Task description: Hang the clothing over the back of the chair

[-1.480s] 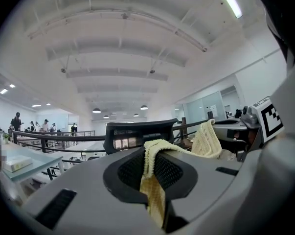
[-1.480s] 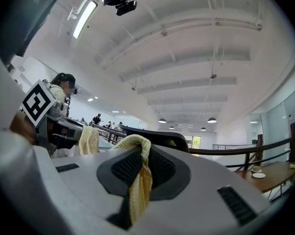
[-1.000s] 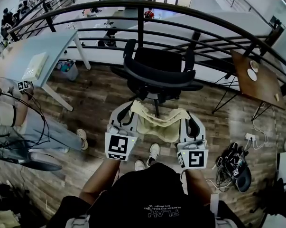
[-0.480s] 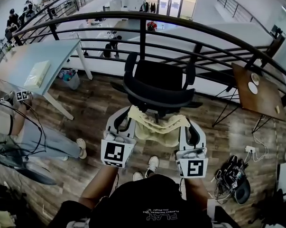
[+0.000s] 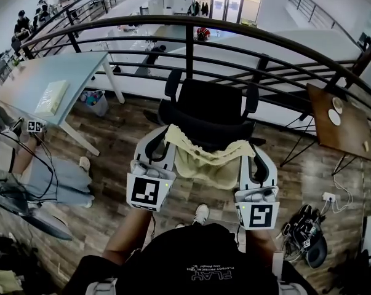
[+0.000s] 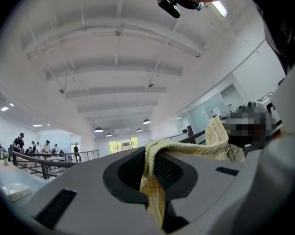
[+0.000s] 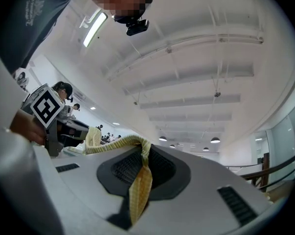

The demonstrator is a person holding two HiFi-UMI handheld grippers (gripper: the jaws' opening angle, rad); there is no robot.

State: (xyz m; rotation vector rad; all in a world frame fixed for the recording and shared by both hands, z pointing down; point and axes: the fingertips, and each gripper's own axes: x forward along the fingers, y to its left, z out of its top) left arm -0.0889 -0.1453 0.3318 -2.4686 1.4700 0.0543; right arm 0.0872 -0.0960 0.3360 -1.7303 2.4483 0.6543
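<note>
A pale yellow knitted garment [image 5: 207, 163] hangs stretched between my two grippers, just in front of the black office chair [image 5: 208, 112]. My left gripper [image 5: 168, 134] is shut on the garment's left top corner [image 6: 154, 173]. My right gripper [image 5: 249, 149] is shut on its right top corner [image 7: 140, 180]. The top hem sags between them at about the height of the chair's backrest top [image 5: 205, 123]. The rest of the cloth drapes down toward my feet. Both gripper views point upward at the ceiling, with cloth pinched between the jaws.
A curved black railing [image 5: 191, 26] runs behind the chair. A light blue table [image 5: 43, 82] stands at the left, a wooden table [image 5: 342, 121] at the right. A seated person [image 5: 13, 165] is at the left edge. Cables and gear [image 5: 308, 226] lie on the floor at the right.
Both grippers have risen with the garment and moved toward the chair. The cloth's top edge now overlaps the backrest, where it earlier hung lower, below the seat.
</note>
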